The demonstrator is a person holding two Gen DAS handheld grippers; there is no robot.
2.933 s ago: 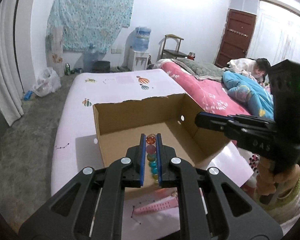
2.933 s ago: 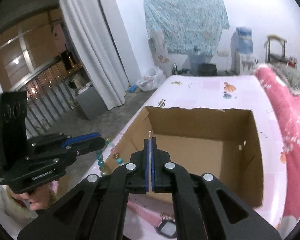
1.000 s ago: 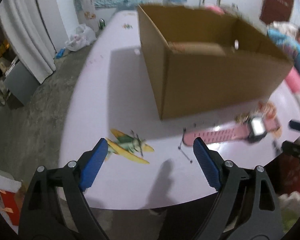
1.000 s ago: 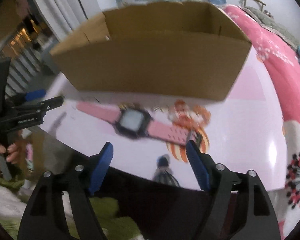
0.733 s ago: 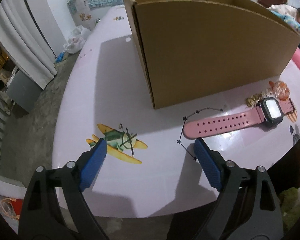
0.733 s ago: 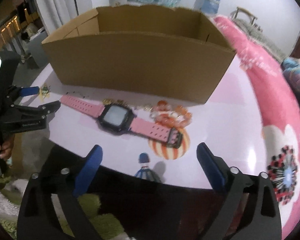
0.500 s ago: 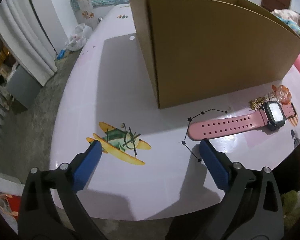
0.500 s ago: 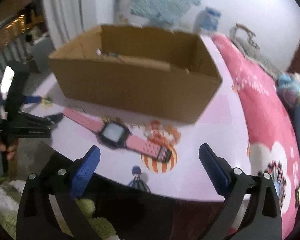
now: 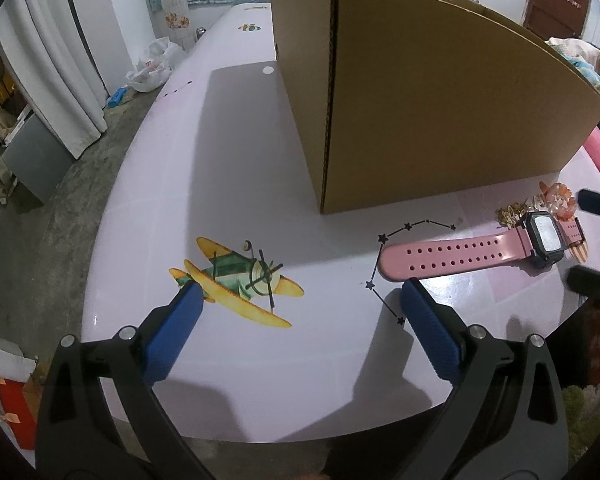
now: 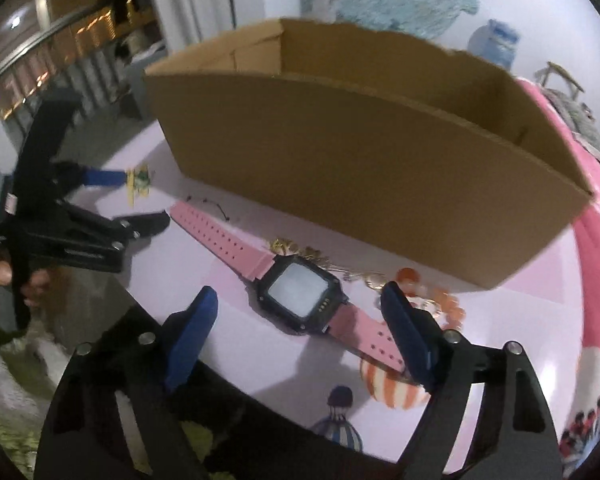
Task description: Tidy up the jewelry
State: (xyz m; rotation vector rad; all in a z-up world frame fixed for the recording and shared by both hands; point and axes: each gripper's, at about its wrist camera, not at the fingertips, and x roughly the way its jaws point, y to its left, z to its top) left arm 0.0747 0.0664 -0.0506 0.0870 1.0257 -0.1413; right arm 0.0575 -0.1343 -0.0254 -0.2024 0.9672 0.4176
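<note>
Pink watch (image 10: pixel 300 292): lying flat on the pale pink table (image 9: pixel 228 160), just near of the cardboard box (image 10: pixel 360 172), black face up, strap running left.

Orange bead bracelet (image 10: pixel 440 300) and gold chain (image 10: pixel 300 248): sitting between the watch and the box wall, the bracelet at the right.

Right gripper (image 10: pixel 296 312): hovering over the watch face, jaws closing, pads not yet pressing on it.

Left gripper (image 9: pixel 300 300): standing wide open at the left, over the printed aeroplane (image 9: pixel 240 280), nothing between its blue pads (image 9: pixel 172 336); the strap's end is lying just beyond its right fingertip.
</note>
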